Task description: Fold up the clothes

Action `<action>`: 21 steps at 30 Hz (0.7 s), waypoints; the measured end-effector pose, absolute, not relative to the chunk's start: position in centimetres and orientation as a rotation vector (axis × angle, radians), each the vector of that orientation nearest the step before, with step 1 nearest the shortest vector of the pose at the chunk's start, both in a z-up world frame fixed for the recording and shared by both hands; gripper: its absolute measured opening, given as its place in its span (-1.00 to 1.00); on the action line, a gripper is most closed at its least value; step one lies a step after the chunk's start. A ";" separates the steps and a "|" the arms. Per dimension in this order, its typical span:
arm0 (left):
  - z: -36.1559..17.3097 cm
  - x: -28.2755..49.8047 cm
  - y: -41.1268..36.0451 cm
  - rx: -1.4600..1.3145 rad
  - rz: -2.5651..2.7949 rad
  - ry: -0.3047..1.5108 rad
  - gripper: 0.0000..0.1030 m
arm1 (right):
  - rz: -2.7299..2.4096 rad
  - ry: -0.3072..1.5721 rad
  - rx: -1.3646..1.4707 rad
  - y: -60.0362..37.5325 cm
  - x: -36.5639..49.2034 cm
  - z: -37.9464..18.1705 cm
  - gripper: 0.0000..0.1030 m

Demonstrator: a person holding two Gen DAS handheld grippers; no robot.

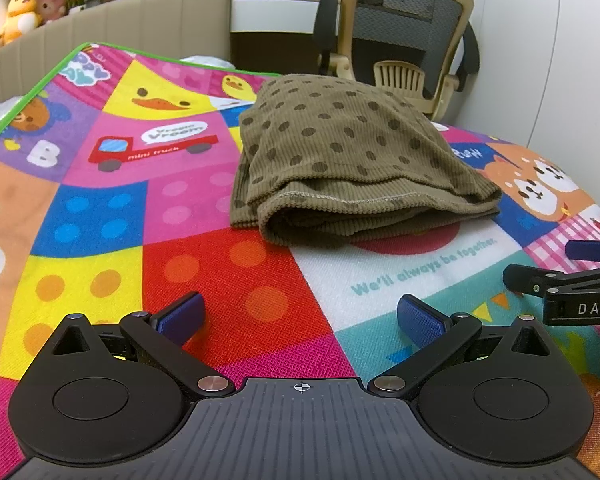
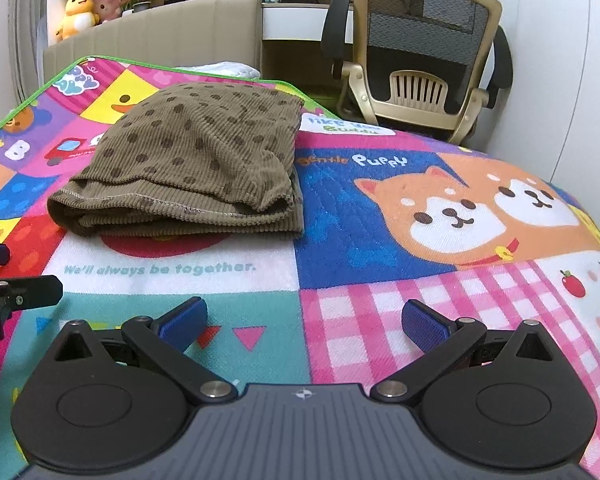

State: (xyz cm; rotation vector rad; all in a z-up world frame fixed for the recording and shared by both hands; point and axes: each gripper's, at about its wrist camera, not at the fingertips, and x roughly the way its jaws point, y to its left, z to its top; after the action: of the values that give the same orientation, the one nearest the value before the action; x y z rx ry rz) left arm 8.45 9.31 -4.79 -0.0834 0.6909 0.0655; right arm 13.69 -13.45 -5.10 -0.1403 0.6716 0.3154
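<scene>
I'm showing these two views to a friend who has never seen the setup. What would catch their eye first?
Probably the loud cartoon play mat that fills both views. Next, the brown polka-dot garment, already folded into a bundle mid-mat, touched by neither gripper. The left gripper and right gripper sit open in the foreground, blue fingers spread above the mat.

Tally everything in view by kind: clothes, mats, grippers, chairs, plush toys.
Clothes: 1, the folded brown dotted garment
Mats: 1, the play mat
Grippers: 2, left gripper and right gripper, both open
Chairs: 1, the office chair
Plush toys: 2, yellow duck, pink bunny
Total: 7
</scene>
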 end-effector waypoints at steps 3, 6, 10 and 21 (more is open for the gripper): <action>-4.8 8.4 9.3 -0.083 0.065 0.691 1.00 | 0.315 0.673 -0.138 -13.4 13.7 -5.1 1.00; -4.8 8.4 9.3 -0.083 0.065 0.691 1.00 | 0.315 0.675 -0.135 -13.3 13.8 -5.1 1.00; -4.8 8.4 9.3 -0.082 0.066 0.692 1.00 | 0.317 0.679 -0.127 -13.3 13.8 -5.1 1.00; -4.8 8.5 9.1 -0.079 0.067 0.693 1.00 | 0.318 0.680 -0.123 -13.3 13.9 -5.1 1.00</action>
State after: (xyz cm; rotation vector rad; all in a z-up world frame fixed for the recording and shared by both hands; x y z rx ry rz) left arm 8.46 9.14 -4.76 -0.0785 0.6932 0.0671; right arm 13.89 -13.32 -5.14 -0.1226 0.6798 0.3179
